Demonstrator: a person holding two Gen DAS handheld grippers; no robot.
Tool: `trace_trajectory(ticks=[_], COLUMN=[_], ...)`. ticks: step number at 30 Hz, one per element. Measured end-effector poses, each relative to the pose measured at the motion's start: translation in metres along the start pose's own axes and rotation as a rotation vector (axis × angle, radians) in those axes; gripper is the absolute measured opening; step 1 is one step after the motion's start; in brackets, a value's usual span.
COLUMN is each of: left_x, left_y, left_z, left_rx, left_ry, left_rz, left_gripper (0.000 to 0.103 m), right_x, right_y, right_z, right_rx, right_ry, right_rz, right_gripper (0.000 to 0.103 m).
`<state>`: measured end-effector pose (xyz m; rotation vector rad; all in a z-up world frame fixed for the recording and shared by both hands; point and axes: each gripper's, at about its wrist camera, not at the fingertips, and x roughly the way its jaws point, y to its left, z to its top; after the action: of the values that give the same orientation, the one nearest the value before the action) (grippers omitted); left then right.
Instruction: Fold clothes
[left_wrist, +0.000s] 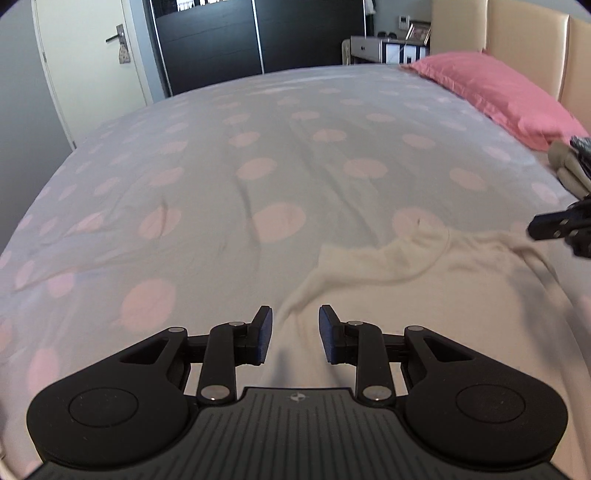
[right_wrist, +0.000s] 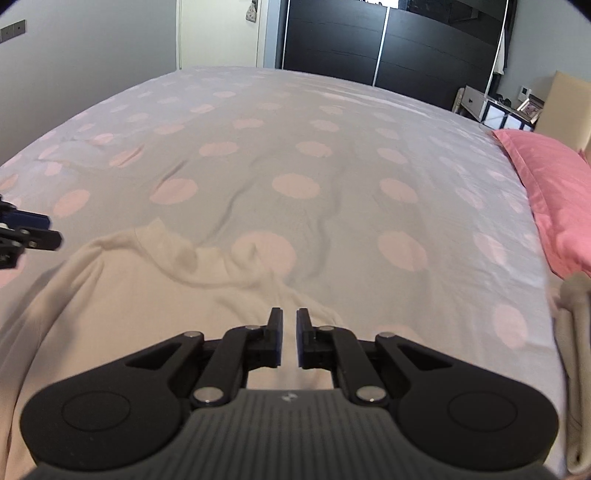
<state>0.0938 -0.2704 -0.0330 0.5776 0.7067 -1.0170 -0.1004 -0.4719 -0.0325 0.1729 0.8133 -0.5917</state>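
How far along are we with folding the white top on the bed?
Barely started. Done: the white top lies spread on the dotted bedsheet, neckline rumpled, with no fold visible. In hand: nothing; the left gripper is open with cloth between its fingers but ungripped, and the right gripper is nearly shut above the cloth. Left: all the folding.

We find no words, no numbers to read. Only small pale mark, no letters, on grey ribbed body of left gripper (left_wrist: 295, 334) and right gripper (right_wrist: 290, 339).
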Motion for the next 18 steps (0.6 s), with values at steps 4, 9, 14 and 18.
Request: trace_trajectory(ticks=[4,9,14,18], left_x=[-0.042,-0.091,-0.116,-0.116], left_y=[0.007,0.016,0.013,0.006], left_z=[-0.022,-0.056,-0.100,-0.135], left_rx=[-0.001,-0.027,-0.058,-0.085], left_ry=[0.063,0.133,0.213,0.269], left_rz=[0.011,0.018,-0.010,-0.017], left_gripper=[0.026,0.026,0.026,0.030], right_x=[-0.044,-0.089,-0.115,-0.126], right_y=[-0.014,-0.023,-0.033,-0.038], right_z=[-0.032,-0.079,-0.121,-0.147], right_rx=[0.013,-0.008,0.075,0.156], right_ry=[0.054,0.123,0.193,0.232], right_rz=[-0.024,-0.081,-0.070,-0.052], right_gripper=[0.016,0.021,0.026,0.036])
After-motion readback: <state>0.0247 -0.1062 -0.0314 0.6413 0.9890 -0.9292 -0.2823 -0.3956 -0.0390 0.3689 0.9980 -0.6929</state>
